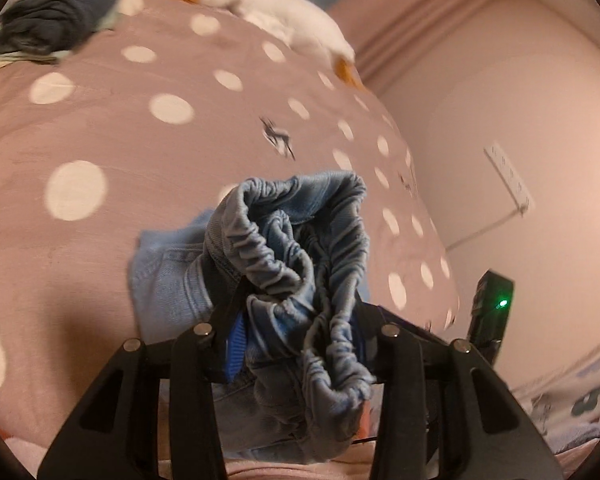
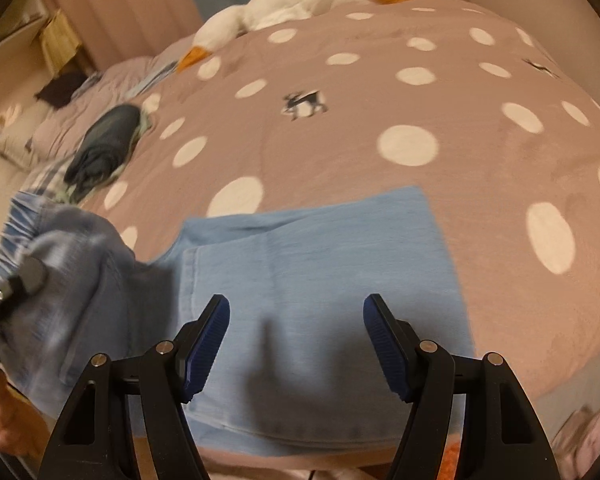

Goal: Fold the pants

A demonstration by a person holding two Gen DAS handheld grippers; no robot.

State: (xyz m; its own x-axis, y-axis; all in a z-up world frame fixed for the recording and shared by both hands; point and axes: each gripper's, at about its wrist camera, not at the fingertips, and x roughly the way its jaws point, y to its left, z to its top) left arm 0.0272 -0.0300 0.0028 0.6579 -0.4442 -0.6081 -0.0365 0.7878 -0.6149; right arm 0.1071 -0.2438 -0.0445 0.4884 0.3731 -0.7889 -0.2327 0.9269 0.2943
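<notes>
Bunched elastic waistband of the pants (image 1: 300, 248) fills the left gripper (image 1: 296, 320), fingers pinching it, lifted above the bed (image 1: 100, 128). To its right, the right gripper (image 2: 296, 320) hovers spread over the flat-lying legs, long axis running left-right.

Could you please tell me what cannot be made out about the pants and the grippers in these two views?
- Left wrist: the left gripper pads are buried in the bunched waistband of the pants, so the exact grip point is hidden.
- Left wrist: the legs are hidden behind the waistband.
- Right wrist: the pants' near edge is cut off behind the open right gripper.
- Right wrist: the left gripper is blurred at the frame's left edge.
</notes>
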